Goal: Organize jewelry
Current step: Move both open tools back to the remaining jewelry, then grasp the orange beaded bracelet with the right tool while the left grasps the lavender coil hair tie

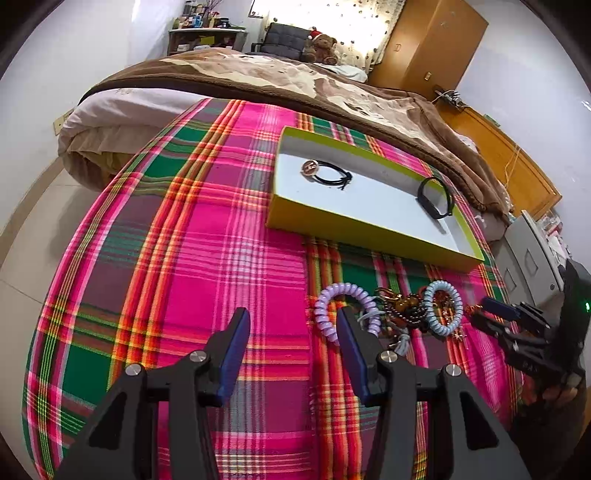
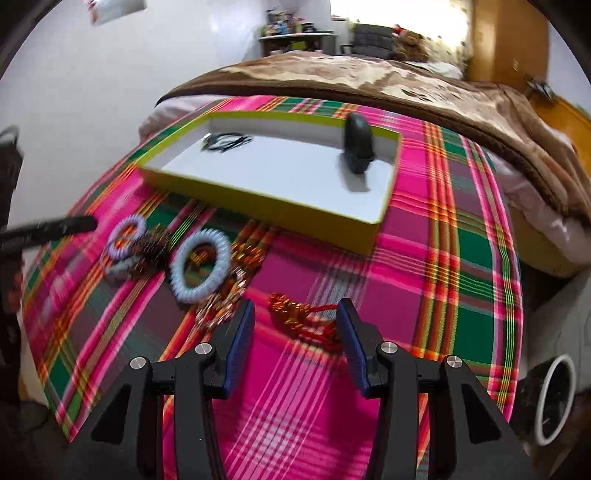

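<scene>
A: Both jaws wide?
B: Yes. The left hand-held gripper [image 1: 291,332] and right hand-held gripper [image 2: 295,325] grip nothing.
A: The jewelry?
B: Coil bracelets [image 1: 345,310] lower right; black band [image 1: 436,199] in the tray [image 1: 332,230].

Right wrist view smeared by motion: purple coil band [image 2: 127,236] & bead cluster [image 2: 153,247] beside it blur together, can't separate pieces. Left tongs [image 2: 55,229] just a dark streak, cut off at frame edge. In left view, right tongs [image 1: 496,317] partly cropped at right edge. Shelf items [image 1: 199,18] too small to ID.
</scene>
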A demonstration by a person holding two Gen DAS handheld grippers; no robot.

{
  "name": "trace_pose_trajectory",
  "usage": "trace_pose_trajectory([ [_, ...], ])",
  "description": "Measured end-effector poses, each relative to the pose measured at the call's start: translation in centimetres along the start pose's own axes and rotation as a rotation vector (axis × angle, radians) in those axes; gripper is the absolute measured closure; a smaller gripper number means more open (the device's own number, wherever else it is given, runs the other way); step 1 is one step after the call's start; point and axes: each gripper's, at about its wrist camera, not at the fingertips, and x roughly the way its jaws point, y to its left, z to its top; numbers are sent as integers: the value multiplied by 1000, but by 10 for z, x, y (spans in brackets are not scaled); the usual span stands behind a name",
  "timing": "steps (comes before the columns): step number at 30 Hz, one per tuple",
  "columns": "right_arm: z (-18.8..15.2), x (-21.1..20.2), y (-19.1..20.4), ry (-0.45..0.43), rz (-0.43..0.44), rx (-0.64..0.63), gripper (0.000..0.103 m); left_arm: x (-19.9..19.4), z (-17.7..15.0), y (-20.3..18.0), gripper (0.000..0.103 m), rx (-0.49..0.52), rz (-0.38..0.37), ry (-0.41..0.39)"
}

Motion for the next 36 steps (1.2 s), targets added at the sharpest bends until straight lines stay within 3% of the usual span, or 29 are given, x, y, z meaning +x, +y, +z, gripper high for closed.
trace_pose_trajectory([
  [12, -4, 3, 9, 2, -36, -67, 55, 8, -3, -4, 53, 1, 8, 28],
  [18, 0, 11, 10, 1, -52, -20, 56, 12, -3, -8, 53, 5, 4, 41],
  [19, 0, 10, 9, -2, -63, -9, 59, 13, -3, -7, 53, 4, 3, 43],
  [21, -1, 9, 5, -3, -77, 12, 83, 13, -3, -7, 53, 4, 4, 43],
  [29, -3, 2, 0, -39, -77, 48, 95, 16, -1, -9, 53, 19, 1, 46],
  [36, -6, -16, -15, -119, -64, 146, 95, 19, 1, -12, 53, 46, 14, 50],
])
